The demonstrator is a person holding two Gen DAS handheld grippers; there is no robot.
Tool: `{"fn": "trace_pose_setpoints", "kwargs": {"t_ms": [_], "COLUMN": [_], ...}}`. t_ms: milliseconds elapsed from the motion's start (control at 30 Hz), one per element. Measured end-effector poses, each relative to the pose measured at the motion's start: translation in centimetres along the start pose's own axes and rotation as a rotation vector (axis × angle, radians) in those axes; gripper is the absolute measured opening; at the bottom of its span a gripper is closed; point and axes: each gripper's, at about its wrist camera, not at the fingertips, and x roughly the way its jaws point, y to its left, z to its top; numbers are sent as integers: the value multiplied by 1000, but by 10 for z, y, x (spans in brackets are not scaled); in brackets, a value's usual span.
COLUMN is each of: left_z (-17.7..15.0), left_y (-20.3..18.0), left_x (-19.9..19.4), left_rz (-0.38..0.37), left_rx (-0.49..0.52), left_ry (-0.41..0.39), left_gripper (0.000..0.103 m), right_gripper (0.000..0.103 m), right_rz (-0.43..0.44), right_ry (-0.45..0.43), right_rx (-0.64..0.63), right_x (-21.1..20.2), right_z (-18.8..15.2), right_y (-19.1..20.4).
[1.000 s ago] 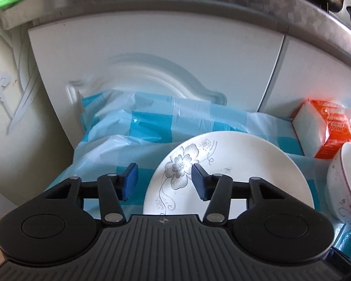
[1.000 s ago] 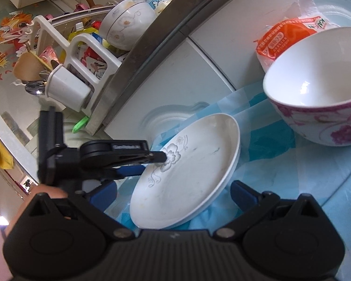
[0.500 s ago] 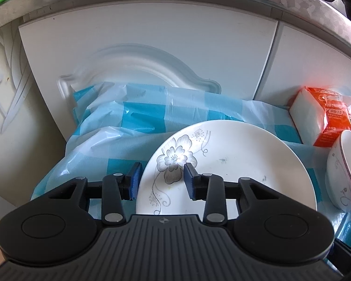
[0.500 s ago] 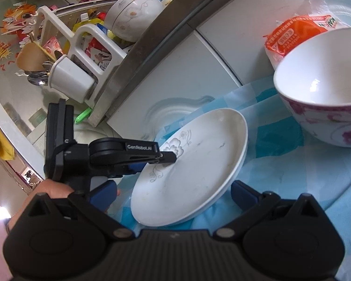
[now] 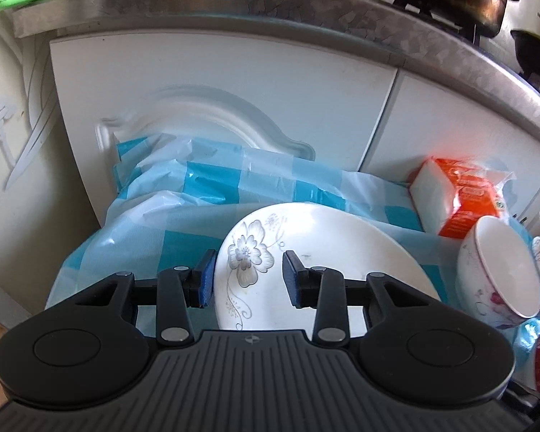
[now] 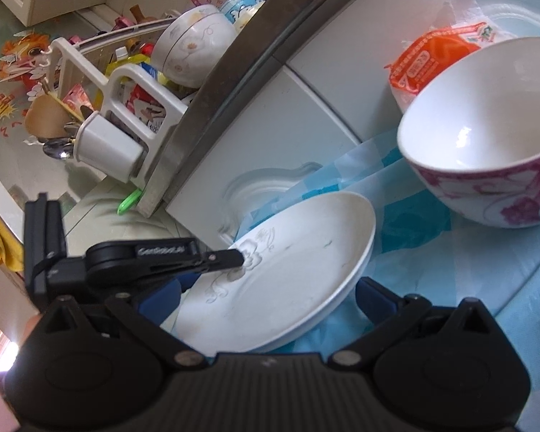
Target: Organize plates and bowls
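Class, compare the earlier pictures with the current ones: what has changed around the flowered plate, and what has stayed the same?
The left gripper narrowed its jaws onto the rim of the flowered plate and took hold of it; that edge now looks lifted off the checked cloth. The right gripper stays wide open around the plate's near edge. The pink-patterned bowl and orange packet have not moved.

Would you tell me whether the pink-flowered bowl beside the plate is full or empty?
Empty: the right wrist view looks into the pink-flowered bowl and shows only bare white glaze.

White flowered plate [image 5: 327, 252] tilted beside pink-patterned bowl [image 5: 500, 270].
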Motion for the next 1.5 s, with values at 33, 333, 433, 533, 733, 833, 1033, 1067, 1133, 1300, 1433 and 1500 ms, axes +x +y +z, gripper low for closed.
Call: {"fn": "trace_pose_setpoints", "kwargs": {"t_ms": [33,333,433,533,733,833,1033,1067,1133,1300,1433,1500], "left_z": [-2,-17,-21,-26,-36,-38,-42,-43,-44,-50,-56,-60], "left_y": [-1,-2,-1,1,1,2,3,4,5,12,18,21], "left_x": [-5,-40,-45,-49,-62,-68,-83,-86,-89,-99,-110,-115], "left_rz": [-3,-3,-6,-14,-26,-35,-32,-33,-32,-21,-8,1], "left_rx": [-6,-38,-50,-69,-106,-130,-149,-153,-160,-185,-203,-210], "left_ry": [-7,-97,-99,-100,-133,-148,-178,-180,-186,-190,-203,-207], "left_gripper": [41,41,41,41,41,41,40,40,40,40,40,40], "right_gripper": [101,98,98,97,96,96,96,96,96,96,96,96], "right_rz": [-8,-23,-29,-40,-65,-65,-42,-39,-33,-8,17,28], "right_ry": [-8,-15,-16,-20,-40,-54,-95,-100,-106,-114,-106,-101], "right_rx": [-2,-63,-83,-97,-164,-194,-246,-254,-268,-283,-300,-316], "right_x": [-1,0,1,1,0,-2,-8,-8,-8,-10,-9,-8], "right_z": [0,-2,-3,-3,-5,-6,-8,-9,-9,-11,-13,-15], "right_y": [0,6,8,9,16,20,28,30,33,40,47,51]}}
